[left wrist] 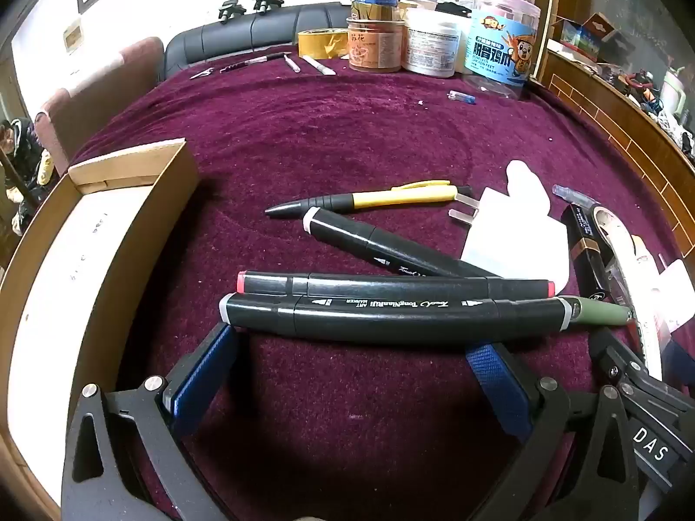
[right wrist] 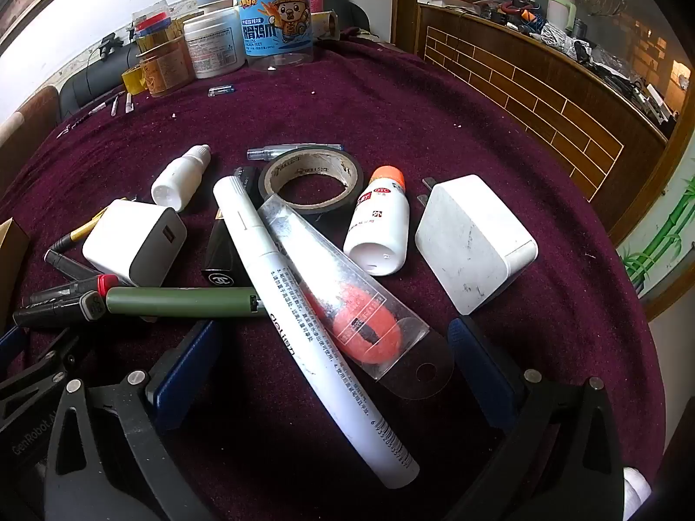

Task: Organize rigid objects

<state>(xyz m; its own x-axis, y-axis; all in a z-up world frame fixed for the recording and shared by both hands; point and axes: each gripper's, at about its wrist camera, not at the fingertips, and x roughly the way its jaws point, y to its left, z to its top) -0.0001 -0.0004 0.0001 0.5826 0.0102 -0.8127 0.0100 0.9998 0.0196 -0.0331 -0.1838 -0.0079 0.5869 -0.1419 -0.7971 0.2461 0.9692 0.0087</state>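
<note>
Pens, markers and small items lie in a heap on the maroon cloth. My left gripper (left wrist: 352, 369) is open. A black marker with grey caps (left wrist: 391, 319) lies crosswise just past its fingertips, with a red-capped marker (left wrist: 391, 286) and a yellow pen (left wrist: 399, 197) behind it. An open cardboard box (left wrist: 169, 199) stands to its left. My right gripper (right wrist: 334, 373) is also open. A white marker pen (right wrist: 304, 304) lies slantwise between its fingers, untouched by the pads, beside a clear packet with an orange item (right wrist: 360, 317).
Around the right gripper lie a green pen (right wrist: 182, 301), a white charger (right wrist: 134, 239), a bigger white adapter (right wrist: 473, 243), a tape roll (right wrist: 310, 182), an orange-capped bottle (right wrist: 382, 225) and a dropper bottle (right wrist: 182, 178). Jars (left wrist: 499, 43) stand at the back. A wooden counter (right wrist: 543, 100) borders the right.
</note>
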